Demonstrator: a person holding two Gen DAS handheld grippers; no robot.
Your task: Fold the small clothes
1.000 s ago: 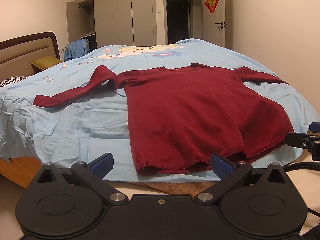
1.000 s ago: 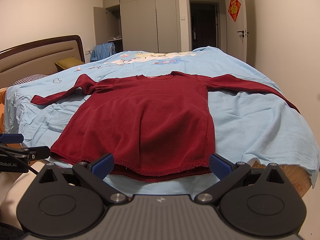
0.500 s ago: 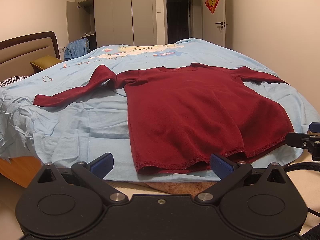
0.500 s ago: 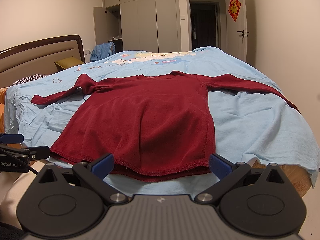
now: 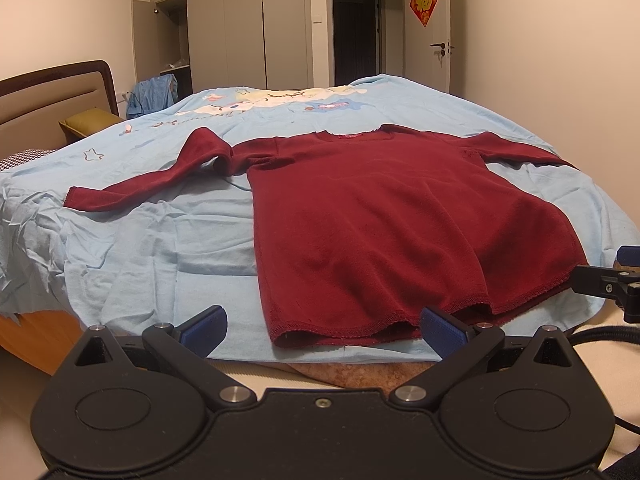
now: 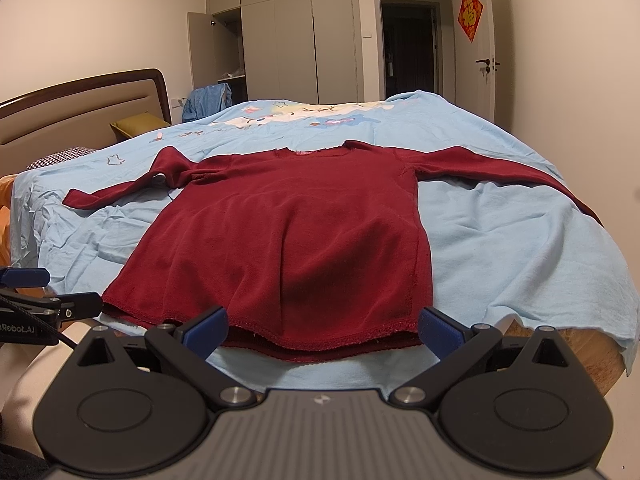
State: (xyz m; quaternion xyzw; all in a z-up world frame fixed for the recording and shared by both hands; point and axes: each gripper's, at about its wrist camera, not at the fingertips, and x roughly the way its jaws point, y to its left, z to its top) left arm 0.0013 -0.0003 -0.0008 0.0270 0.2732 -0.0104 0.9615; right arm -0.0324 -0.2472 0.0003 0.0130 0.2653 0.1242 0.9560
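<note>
While red shirt (image 6: 288, 240) lies flat, left gripper (image 6: 24, 300) reads "Robot.AI".

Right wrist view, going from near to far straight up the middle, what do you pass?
right gripper, open → hem of the red long-sleeved top → its neckline → cartoon print on the blue bedsheet → wardrobe doors

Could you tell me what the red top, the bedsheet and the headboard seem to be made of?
Red top: a soft matte knit, probably cotton or fleece, with a stitched hem.
Bedsheet: thin light-blue woven cloth, creased all over.
Headboard: a dark glossy frame, likely wood, around a smooth beige panel, perhaps padded.
</note>
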